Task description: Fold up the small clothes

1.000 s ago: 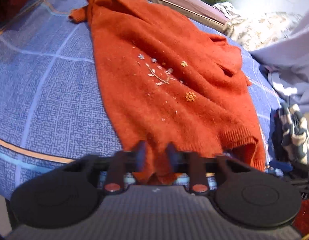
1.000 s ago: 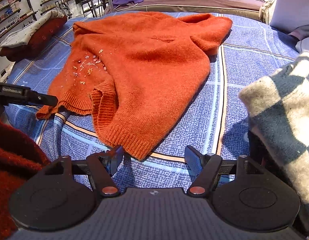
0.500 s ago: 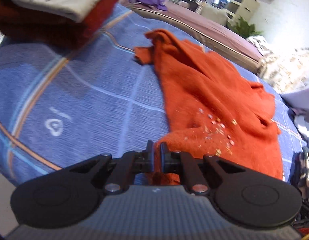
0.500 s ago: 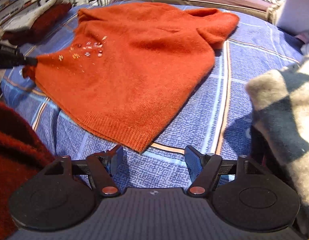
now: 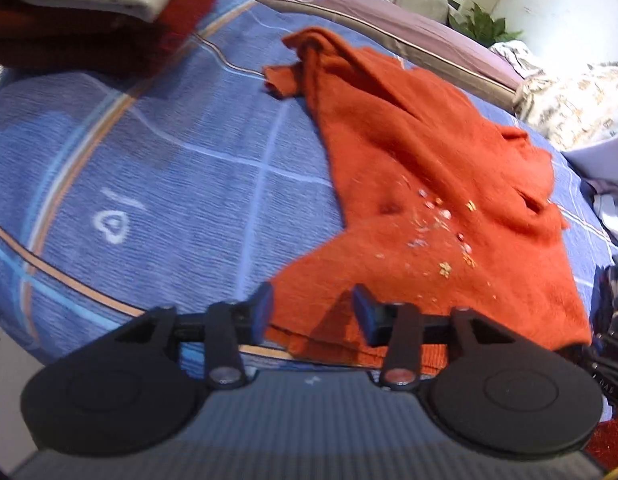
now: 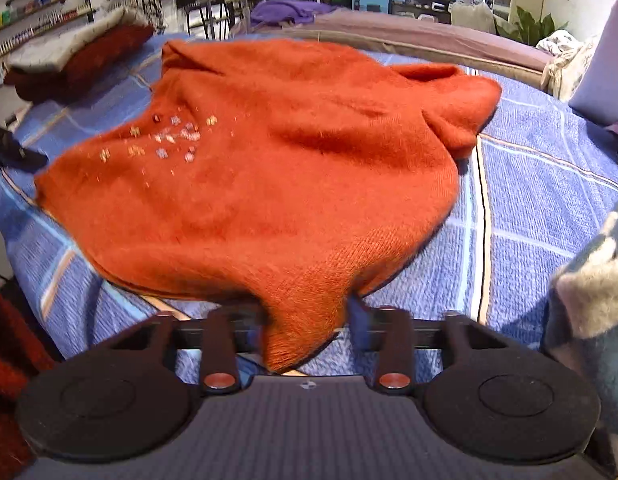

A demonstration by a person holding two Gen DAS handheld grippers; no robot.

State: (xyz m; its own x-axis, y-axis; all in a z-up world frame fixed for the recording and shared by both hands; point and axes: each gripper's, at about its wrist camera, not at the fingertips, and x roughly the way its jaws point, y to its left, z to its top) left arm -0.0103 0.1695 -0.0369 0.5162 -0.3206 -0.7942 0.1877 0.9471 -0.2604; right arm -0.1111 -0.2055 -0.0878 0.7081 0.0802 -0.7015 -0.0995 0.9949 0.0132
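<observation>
An orange sweater (image 5: 421, 168) with small beaded flowers lies spread on the blue checked bedspread (image 5: 169, 184). My left gripper (image 5: 314, 311) hovers over the sweater's near hem corner. Its jaws are opening and the pads stand clear of the knit, which lies under them. In the right wrist view the same sweater (image 6: 277, 168) fills the middle. My right gripper (image 6: 308, 322) has the other hem corner bunched between its closing jaws, with the fabric touching both fingers and its tip hanging toward the camera. The left gripper's dark tip (image 6: 13, 154) shows at the sweater's far left corner.
A folded stack of dark red and beige clothes (image 5: 89, 20) sits at the bed's far left. A grey-and-white checked garment (image 6: 593, 304) lies at the right. A red knit (image 6: 9, 380) is at the lower left. A purple cloth (image 6: 285, 10) lies beyond the bed's mauve border.
My left gripper pulled its hem corner outward, spreading the sweater flatter, then parted its jaws and let go. My right gripper moved forward onto the near hem corner and its wide jaws came in around it.
</observation>
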